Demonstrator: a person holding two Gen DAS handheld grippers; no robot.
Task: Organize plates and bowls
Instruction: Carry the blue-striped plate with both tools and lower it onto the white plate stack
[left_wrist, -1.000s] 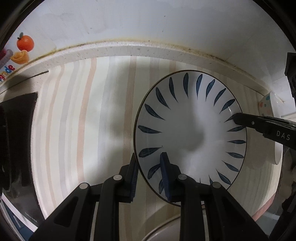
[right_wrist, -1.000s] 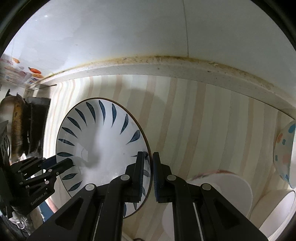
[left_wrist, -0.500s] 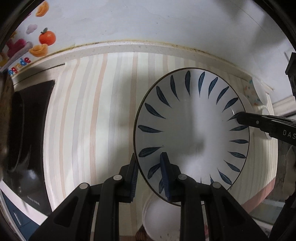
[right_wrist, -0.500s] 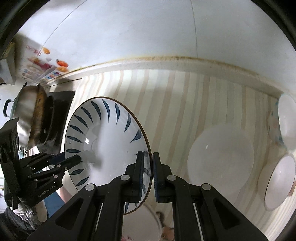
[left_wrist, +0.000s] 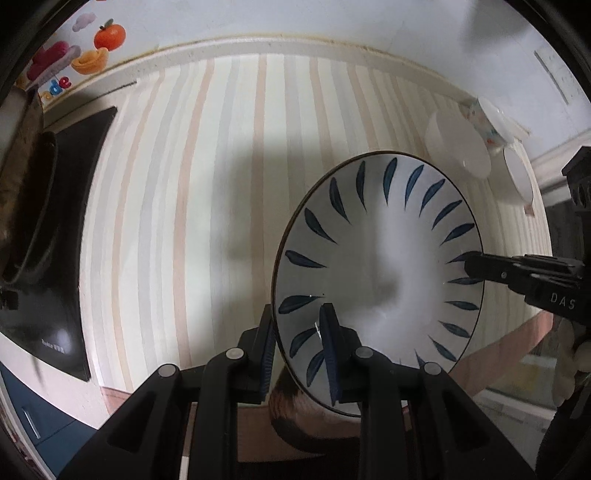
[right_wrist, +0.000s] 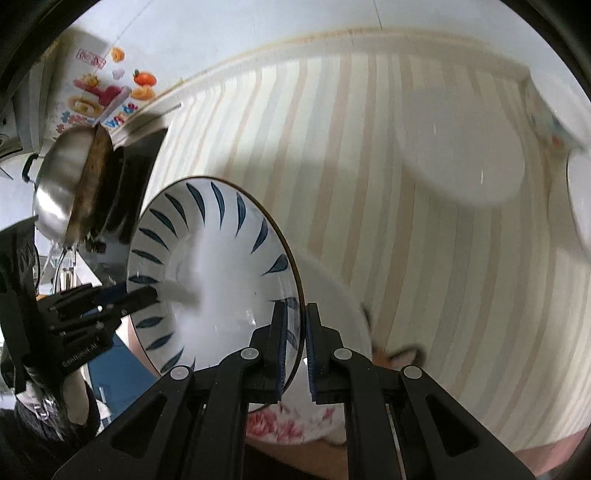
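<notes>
Blue-leaf plate (left_wrist: 380, 280) held off the striped counter (left_wrist: 207, 206), gripped at opposite rims by both tools. Left gripper (left_wrist: 297, 343) pinches the rim at about 7 o'clock of the plate in its own view, jaws closed on it with one finger under and one over. Right gripper (right_wrist: 294, 341) clamps the opposite rim, jaws nearly together on the thin edge. Directly under the plate in the right view sits a white dish with pink flowers (right_wrist: 295, 428), at 6 o'clock. At 2 o'clock from the plate, well apart: a plain white plate (right_wrist: 461, 158), with more white dishes (left_wrist: 517, 177) and a spotted cup (left_wrist: 484, 122) beyond. Pan (right_wrist: 70, 188) on black stove (left_wrist: 66, 258) at 9 o'clock. Judgement: sorting is mid-way; this plate is in transit, not yet set down, and several dishes lie unstacked.
</notes>
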